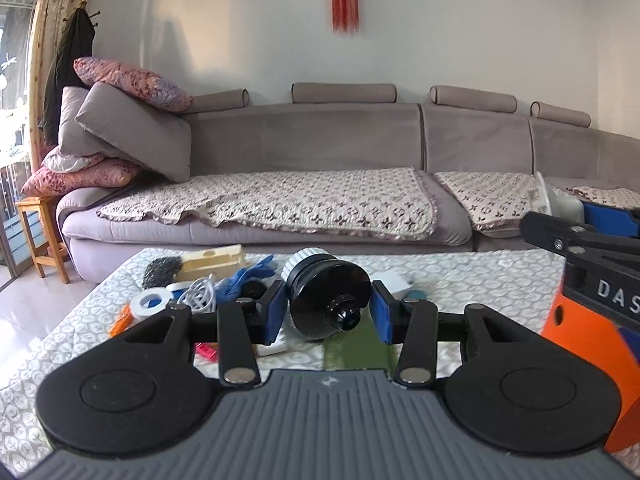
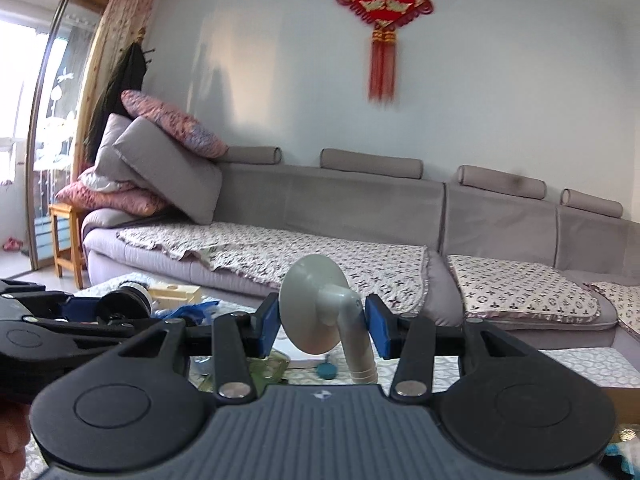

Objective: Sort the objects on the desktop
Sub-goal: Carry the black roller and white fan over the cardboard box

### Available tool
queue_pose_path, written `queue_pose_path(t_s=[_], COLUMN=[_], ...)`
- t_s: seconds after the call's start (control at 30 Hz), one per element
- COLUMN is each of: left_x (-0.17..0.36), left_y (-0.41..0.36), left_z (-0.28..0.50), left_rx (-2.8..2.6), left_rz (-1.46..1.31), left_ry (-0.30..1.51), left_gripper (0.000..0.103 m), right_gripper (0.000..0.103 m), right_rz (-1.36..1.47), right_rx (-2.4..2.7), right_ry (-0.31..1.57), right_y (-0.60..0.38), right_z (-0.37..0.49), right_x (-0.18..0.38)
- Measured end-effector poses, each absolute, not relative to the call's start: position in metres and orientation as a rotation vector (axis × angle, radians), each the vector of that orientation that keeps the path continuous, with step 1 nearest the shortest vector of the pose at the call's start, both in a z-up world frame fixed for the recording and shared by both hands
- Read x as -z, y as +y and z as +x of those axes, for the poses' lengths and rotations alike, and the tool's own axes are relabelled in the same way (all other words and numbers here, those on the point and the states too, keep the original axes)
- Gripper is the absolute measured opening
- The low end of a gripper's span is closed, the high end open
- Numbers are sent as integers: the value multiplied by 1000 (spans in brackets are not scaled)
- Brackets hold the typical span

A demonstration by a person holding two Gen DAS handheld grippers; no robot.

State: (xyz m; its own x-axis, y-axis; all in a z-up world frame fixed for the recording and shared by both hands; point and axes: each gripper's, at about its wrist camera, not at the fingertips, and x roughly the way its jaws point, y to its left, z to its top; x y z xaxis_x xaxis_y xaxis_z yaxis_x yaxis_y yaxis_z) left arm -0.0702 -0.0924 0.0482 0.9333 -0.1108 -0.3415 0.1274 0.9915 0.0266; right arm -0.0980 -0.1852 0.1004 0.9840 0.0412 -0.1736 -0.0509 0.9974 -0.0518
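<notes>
Behind the cluttered table (image 1: 480,280) stands a sofa; left gripper (image 1: 329,312) clamps the black filter (image 1: 320,292), right gripper (image 2: 324,320) clamps the grey pipe fitting (image 2: 320,304). Keep both level toward twelve o'clock, I think.

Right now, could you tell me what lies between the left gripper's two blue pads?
A black round part with a white ribbed cap sits between the pads, gripped, in the left wrist view.

- Bright daylight from window (image 2: 24,92) at left, slightly overexposed.
- Soft shadows on wall (image 2: 280,60).
- Motion blur on red tassel (image 1: 344,0).
- Strong fisheye bending at edges.
</notes>
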Motion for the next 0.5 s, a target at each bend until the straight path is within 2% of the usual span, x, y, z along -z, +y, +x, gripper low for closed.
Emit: queue_pose_path(t_s=[0.5], left_x=[-62], left_y=[-164], left_z=[-77], left_rx=[279], left_rz=[55], left_ry=[294], left_gripper=[44], right_gripper=[44], right_rz=[61], right_rx=[144], right_ry=[127], right_y=[-271], right_z=[-140], right_x=[-94])
